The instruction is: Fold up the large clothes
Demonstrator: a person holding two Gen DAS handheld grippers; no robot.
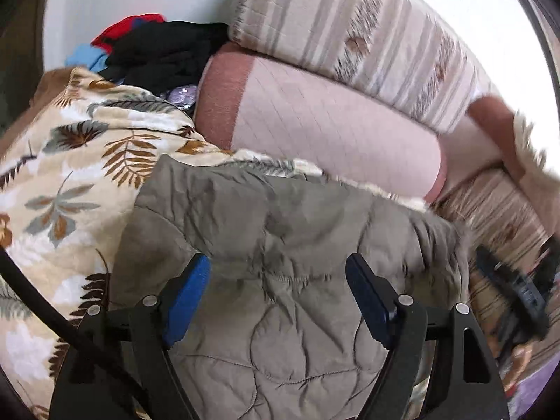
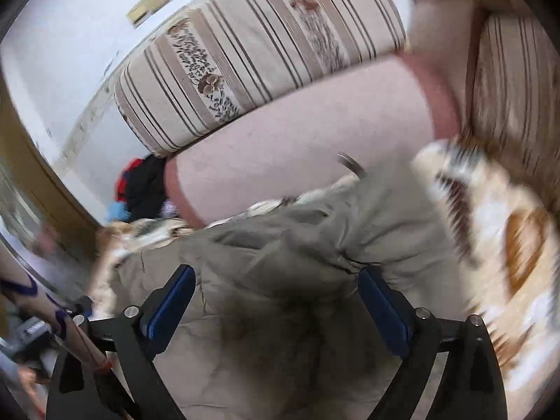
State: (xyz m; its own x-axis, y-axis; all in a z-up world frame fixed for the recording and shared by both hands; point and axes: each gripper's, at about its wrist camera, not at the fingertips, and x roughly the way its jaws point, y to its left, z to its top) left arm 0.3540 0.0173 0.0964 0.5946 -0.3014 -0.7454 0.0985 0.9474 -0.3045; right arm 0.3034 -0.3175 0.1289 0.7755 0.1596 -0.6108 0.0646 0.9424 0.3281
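A puffy grey-green quilted jacket (image 1: 280,252) lies crumpled on a leaf-print fleece blanket (image 1: 70,161), long axis unclear. Left gripper (image 1: 278,273) and right gripper (image 2: 276,283) both gape apart.

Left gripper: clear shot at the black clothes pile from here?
Probably not directly. The left gripper hangs open over the olive jacket; the black clothes pile sits far beyond the leaf-print blanket, beside the pink bolster.

left tongs (image 1: 278,273) spread wide | right tongs (image 2: 276,285) spread wide

No legible text, labels or numbers anywhere.
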